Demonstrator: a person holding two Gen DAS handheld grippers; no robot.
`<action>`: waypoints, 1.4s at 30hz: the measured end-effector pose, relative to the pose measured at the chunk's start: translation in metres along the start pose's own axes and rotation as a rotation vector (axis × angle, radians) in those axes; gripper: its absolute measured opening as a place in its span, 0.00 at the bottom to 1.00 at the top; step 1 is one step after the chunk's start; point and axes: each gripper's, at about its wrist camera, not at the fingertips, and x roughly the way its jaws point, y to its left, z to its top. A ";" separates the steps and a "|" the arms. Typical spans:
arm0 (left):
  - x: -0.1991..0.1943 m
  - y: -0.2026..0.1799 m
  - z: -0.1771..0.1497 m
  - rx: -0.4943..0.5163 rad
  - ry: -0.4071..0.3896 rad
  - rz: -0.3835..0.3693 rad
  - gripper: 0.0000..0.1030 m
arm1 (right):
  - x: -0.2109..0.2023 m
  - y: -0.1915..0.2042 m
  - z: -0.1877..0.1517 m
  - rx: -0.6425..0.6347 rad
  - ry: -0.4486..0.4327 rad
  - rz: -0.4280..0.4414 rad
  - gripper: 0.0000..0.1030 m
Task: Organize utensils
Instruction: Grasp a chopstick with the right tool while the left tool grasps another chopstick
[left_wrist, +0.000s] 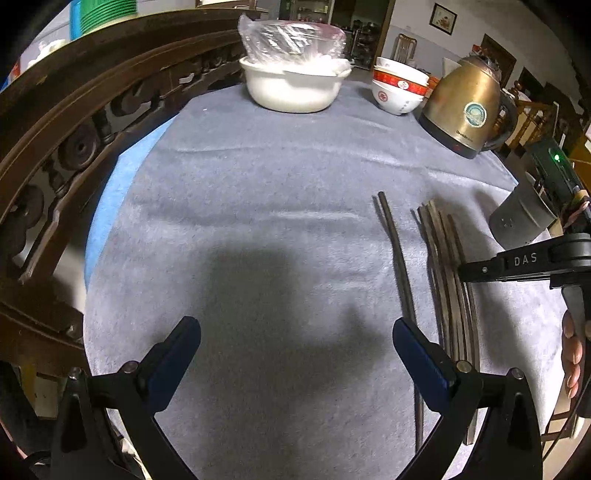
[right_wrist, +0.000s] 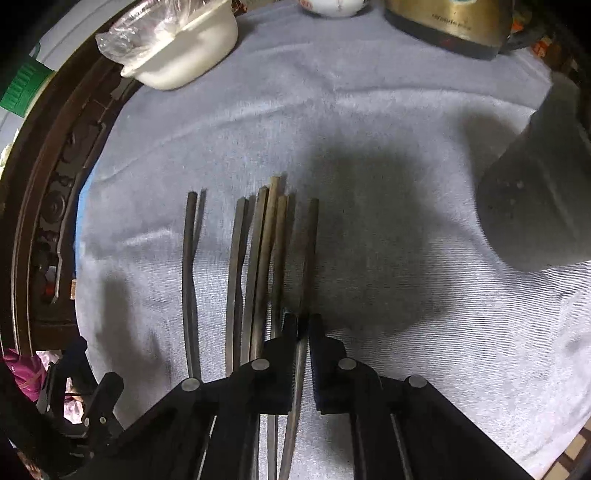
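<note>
While the desk (left_wrist: 258, 177) is scanned from its left edge, a carved wooden rail (left_wrist: 74, 122) is met first, then the grey cloth covering the top, with a white pot (left_wrist: 291, 88) under plastic film, stacked bowls (left_wrist: 399, 88) and a brass kettle (left_wrist: 465, 107) lined along the far side.

Low in the left wrist view, the left claw (left_wrist: 295, 339) is held wide open above bare cloth, nothing between its fingers. It is angled steeply downward. Its right finger lies just beside the near end of 1 separate dark pair of chopsticks (left_wrist: 395, 251), which runs away from the camera.

Further right, the main bundle of chopsticks (right_wrist: 266, 251) is laid roughly parallel, long axes pointing away from the person toward the far side of the desk. The right claw (right_wrist: 303, 325) is brought down almost vertically over the near part of this group, and its fingers are closed on the rightmost chopstick (right_wrist: 312, 229), which passes through the narrow gap between them. That stick's length runs straight ahead of the claw, so a lift would be expected to raise it end-heavy.

At the far right, a grey cylindrical holder (right_wrist: 535, 206) is stood upright on the cloth, well apart from the bundle; it is judged the likely destination, and the right hand is the nearer one.
</note>
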 end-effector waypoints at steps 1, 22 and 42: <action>0.001 -0.002 0.002 0.005 0.004 -0.005 1.00 | -0.001 -0.002 0.001 0.007 0.000 0.005 0.10; 0.069 -0.071 0.058 0.038 0.321 -0.002 0.06 | -0.026 -0.072 -0.032 -0.054 -0.002 -0.029 0.08; 0.084 -0.070 0.053 0.122 0.397 0.013 0.29 | -0.022 -0.084 0.011 -0.014 0.153 -0.054 0.09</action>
